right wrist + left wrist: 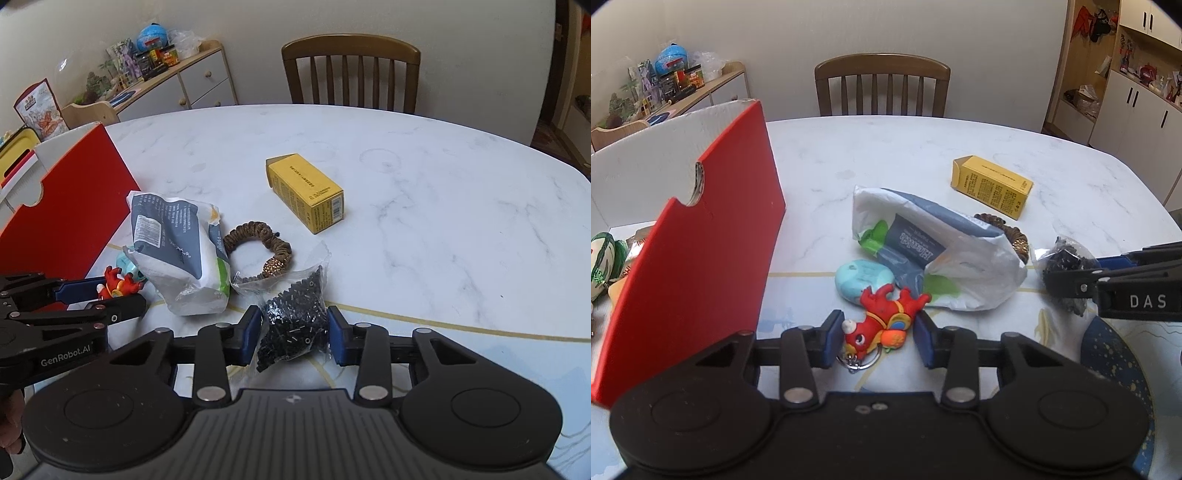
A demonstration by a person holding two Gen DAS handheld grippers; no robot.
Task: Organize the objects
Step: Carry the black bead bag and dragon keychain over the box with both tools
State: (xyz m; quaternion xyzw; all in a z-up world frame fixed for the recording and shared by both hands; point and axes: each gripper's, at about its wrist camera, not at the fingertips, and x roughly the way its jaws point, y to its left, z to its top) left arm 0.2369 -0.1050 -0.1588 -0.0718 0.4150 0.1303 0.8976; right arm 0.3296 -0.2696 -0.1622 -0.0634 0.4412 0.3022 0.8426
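On my far left the red-and-white cardboard box stands open on the tabletop, and I can see a few things already inside it at the left edge, so I judge the sorting has started but is far from done. My left tongs sit apart around the red dragon keychain toy, the pads just beside it; I cannot tell whether they touch. Behind the toy lie a pale blue oval case and a white plastic tissue pack, both loose. Further right, the brown beaded scrunchie and the yellow carton wait untouched. My right tongs are clamped on the clear bag of black beads, low over the tabletop.
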